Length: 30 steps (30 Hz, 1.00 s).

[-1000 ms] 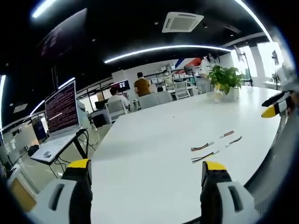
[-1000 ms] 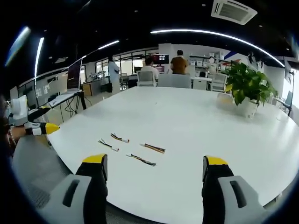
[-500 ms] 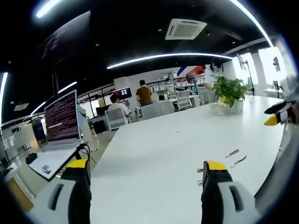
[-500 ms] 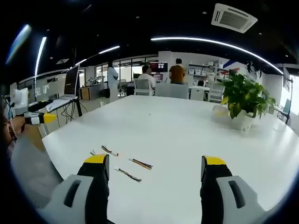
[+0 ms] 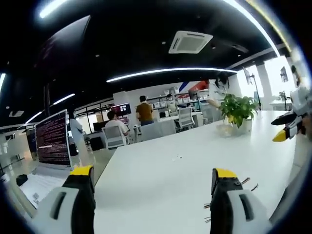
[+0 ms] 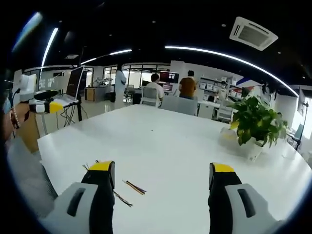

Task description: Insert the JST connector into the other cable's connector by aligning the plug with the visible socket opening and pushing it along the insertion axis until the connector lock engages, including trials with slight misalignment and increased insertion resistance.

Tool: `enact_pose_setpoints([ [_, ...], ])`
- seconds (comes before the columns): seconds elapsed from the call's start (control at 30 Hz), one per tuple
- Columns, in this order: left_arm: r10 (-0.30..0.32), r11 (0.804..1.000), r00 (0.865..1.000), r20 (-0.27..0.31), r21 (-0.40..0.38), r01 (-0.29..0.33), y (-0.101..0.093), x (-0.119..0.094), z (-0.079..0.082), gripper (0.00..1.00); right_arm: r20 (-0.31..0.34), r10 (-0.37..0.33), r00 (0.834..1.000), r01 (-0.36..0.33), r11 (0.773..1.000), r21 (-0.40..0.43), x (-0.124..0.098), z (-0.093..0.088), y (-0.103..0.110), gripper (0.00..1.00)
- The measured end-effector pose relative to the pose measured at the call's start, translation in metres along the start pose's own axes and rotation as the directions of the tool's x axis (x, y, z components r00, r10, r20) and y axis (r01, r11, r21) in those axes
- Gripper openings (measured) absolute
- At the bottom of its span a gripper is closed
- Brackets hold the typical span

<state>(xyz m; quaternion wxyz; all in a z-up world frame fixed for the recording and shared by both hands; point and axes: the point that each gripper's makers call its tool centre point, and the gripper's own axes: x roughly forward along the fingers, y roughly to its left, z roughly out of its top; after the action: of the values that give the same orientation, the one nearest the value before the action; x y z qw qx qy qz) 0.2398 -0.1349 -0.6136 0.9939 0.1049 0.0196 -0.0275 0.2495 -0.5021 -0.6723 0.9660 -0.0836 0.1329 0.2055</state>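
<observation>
Several short JST cables lie on the white table (image 6: pixel 175 141). In the right gripper view two of the cables (image 6: pixel 132 187) show between my jaws, low in the picture, and another cable end (image 6: pixel 87 166) peeks out beside the left jaw. In the left gripper view the cable ends (image 5: pixel 246 181) stick out on both sides of the right jaw, which hides the rest. My right gripper (image 6: pixel 161 168) is open and holds nothing. My left gripper (image 5: pixel 153 173) is open and holds nothing too. Each gripper hovers at the table's near edge, with the other gripper (image 5: pixel 287 129) (image 6: pixel 41 105) at the view's side.
A potted plant (image 6: pixel 256 124) (image 5: pixel 236 109) stands on the far part of the table. A laptop (image 5: pixel 51 144) sits on a stand to the left of the table. People sit at desks (image 6: pixel 170 87) in the background.
Both views have tipped upward and dropped lower toward the table edge, so the cables have slid down to the jaws and are partly hidden. Both grippers stay open.
</observation>
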Motion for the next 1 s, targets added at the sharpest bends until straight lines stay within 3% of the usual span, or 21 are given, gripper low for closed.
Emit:
enact_pose_setpoints([
  [0.1, -0.020, 1.000, 1.000, 0.005, 0.009, 0.020, -0.004, 0.010, 0.004, 0.99, 0.000, 0.015, 1.000, -0.015, 1.000, 0.000, 0.006, 0.003, 0.002, 0.78],
  [0.4, -0.132, 0.990, 0.991, -0.024, 0.054, 0.133, -0.039, 0.034, 0.002, 0.99, -0.005, 0.080, 0.997, -0.080, 0.996, -0.046, 0.027, 0.014, 0.008, 0.77],
  [0.5, -0.165, 0.984, 0.985, -0.054, 0.064, 0.168, -0.049, 0.041, -0.002, 0.99, -0.008, 0.098, 0.995, -0.098, 0.995, -0.027, 0.032, 0.014, 0.008, 0.77],
  [0.73, -0.203, 0.976, 0.978, -0.049, 0.071, 0.206, -0.059, 0.053, 0.000, 0.99, -0.012, 0.135, 0.991, -0.136, 0.990, -0.029, 0.043, 0.011, 0.012, 0.75],
  [0.83, -0.239, 0.969, 0.964, -0.118, 0.033, 0.244, -0.066, 0.057, -0.013, 0.98, -0.004, 0.166, 0.986, -0.166, 0.985, -0.034, 0.047, 0.011, 0.015, 0.75],
  [0.93, -0.258, 0.965, 0.959, -0.114, 0.020, 0.262, -0.068, 0.062, -0.016, 0.99, 0.014, 0.211, 0.977, -0.210, 0.977, -0.025, 0.051, 0.014, 0.021, 0.76],
  [0.97, -0.274, 0.961, 0.954, -0.125, 0.007, 0.277, -0.071, 0.063, -0.019, 0.99, 0.025, 0.234, 0.972, -0.233, 0.972, -0.028, 0.052, 0.015, 0.024, 0.76],
  [1.0, -0.320, 0.947, 0.935, -0.150, -0.016, 0.322, -0.079, 0.063, -0.025, 0.99, 0.031, 0.246, 0.969, -0.245, 0.969, -0.027, 0.053, 0.016, 0.026, 0.75],
])
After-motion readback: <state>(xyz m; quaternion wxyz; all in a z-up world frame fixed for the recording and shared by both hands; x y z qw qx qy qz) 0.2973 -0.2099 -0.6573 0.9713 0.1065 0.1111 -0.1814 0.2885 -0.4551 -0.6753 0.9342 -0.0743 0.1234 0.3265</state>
